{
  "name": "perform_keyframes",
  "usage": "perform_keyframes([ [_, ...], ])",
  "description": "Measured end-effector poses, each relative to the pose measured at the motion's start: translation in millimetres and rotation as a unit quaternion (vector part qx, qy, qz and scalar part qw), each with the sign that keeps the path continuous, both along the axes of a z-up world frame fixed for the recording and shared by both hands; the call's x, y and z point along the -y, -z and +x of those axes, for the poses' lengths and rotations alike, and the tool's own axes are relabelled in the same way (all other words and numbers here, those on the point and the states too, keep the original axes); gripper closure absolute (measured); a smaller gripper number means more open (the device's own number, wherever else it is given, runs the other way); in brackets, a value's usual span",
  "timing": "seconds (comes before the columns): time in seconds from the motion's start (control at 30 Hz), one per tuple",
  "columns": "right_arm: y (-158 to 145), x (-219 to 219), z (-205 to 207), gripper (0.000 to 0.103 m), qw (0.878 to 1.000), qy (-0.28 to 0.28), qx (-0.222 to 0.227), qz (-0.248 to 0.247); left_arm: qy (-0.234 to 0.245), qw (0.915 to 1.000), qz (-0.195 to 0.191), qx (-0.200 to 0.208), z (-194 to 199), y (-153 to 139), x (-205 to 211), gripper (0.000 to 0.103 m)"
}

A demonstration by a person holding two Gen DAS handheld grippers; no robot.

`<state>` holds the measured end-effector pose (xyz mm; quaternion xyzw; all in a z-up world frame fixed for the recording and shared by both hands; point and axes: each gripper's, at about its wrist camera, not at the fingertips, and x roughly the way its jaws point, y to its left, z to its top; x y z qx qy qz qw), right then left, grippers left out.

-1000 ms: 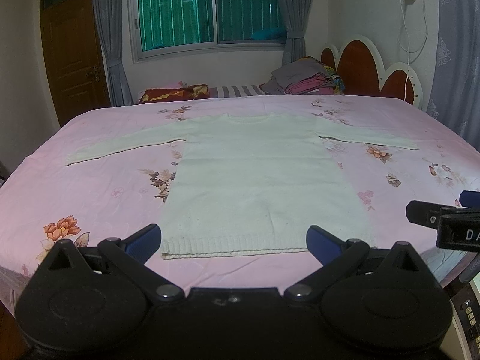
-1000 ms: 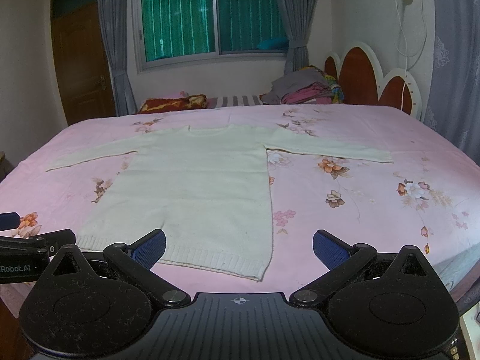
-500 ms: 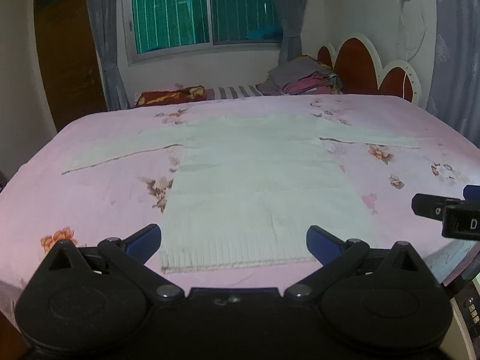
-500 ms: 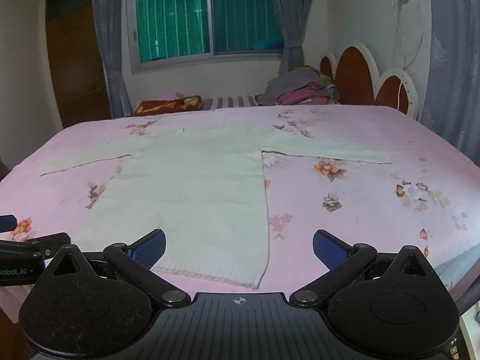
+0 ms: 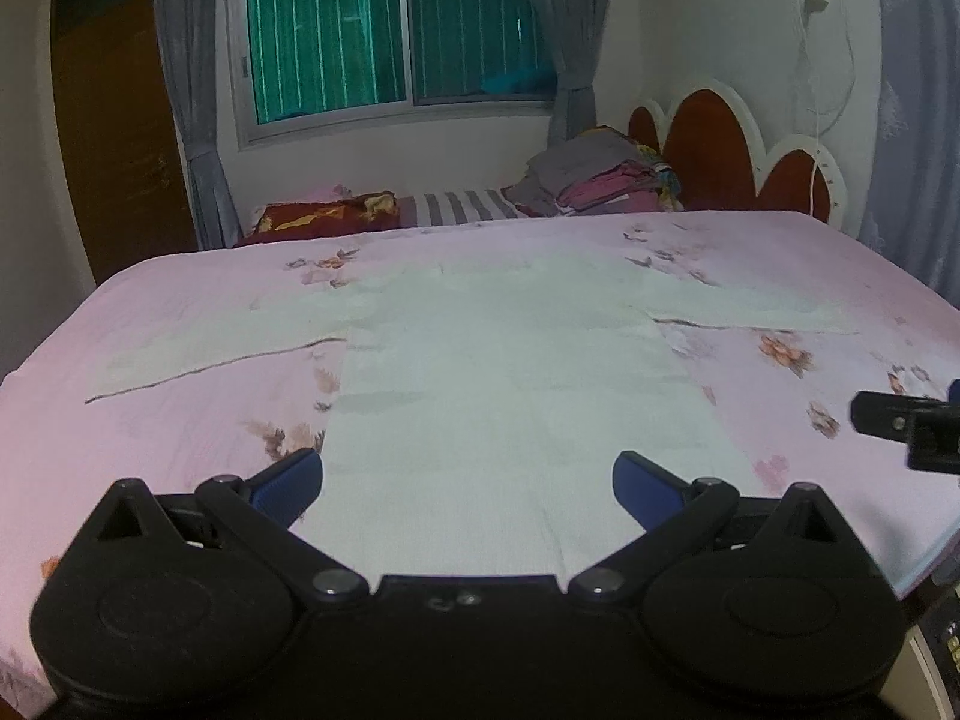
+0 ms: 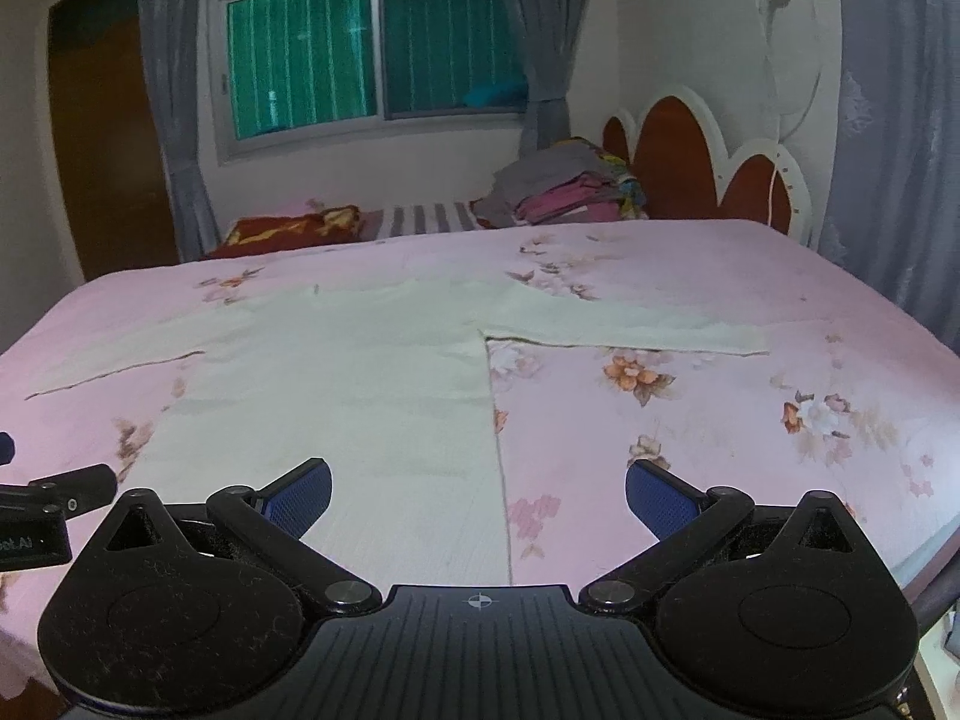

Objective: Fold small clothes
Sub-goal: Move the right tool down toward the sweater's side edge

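Note:
A pale cream long-sleeved sweater lies flat on the pink floral bed, sleeves spread out left and right; it also shows in the right wrist view. My left gripper is open and empty, low over the sweater's bottom hem, which its body hides. My right gripper is open and empty over the hem's right corner and side edge. Each gripper shows at the edge of the other's view: the right gripper, the left gripper.
The pink floral bedsheet covers the whole bed. A stack of folded clothes and a dark red pillow lie at the far side by the scalloped headboard. The bed's near right edge drops off beside me.
Both grippers have moved forward and lower over the sweater's bottom edge; the hem, visible before, is now hidden under them. Both stay open.

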<state>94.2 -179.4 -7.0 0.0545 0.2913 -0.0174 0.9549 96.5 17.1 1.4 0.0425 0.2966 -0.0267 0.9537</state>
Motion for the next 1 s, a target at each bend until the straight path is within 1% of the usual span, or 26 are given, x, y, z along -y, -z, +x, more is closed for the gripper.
perform_keyframes([
  [0.1,-1.6,4.3,17.6,0.0,1.0,0.016,0.004,0.001,0.011,0.9998,-0.009,0.01,19.7,-3.1,-4.7,0.0],
  [0.2,-2.2,8.1,32.1,0.0,0.999,0.037,0.006,0.0,0.029,0.9993,-0.006,0.024,36.4,-6.6,-7.3,0.0],
  [0.3,-4.8,10.8,45.2,0.0,0.998,0.054,0.016,0.002,0.045,0.9984,-0.014,0.032,50.5,-10.6,-12.1,0.0],
  [0.47,-10.1,16.4,66.9,0.0,0.997,0.076,0.032,0.001,0.066,0.9976,-0.017,0.012,76.8,-8.2,-12.0,0.0],
  [0.57,-10.0,25.4,77.0,0.0,0.996,0.081,0.035,0.001,0.073,0.9962,-0.047,0.001,94.2,-0.7,-11.0,0.0],
  [0.63,-7.7,34.7,86.7,0.0,0.996,0.088,0.035,0.001,0.072,0.9959,-0.054,-0.011,108.3,5.9,-7.5,0.0],
  [0.8,1.8,72.1,112.9,0.0,0.993,0.108,0.038,0.014,0.073,0.995,-0.064,-0.026,142.7,17.9,9.7,0.0],
  [0.9,12.3,107.1,135.6,0.0,0.991,0.126,0.044,0.026,0.06,0.9962,-0.052,-0.034,166.6,23.4,25.6,0.0],
  [1.0,24.9,147.8,164.8,0.001,0.988,0.145,0.039,0.037,0.051,0.9966,-0.049,-0.043,194.5,28.8,42.9,0.0],
])
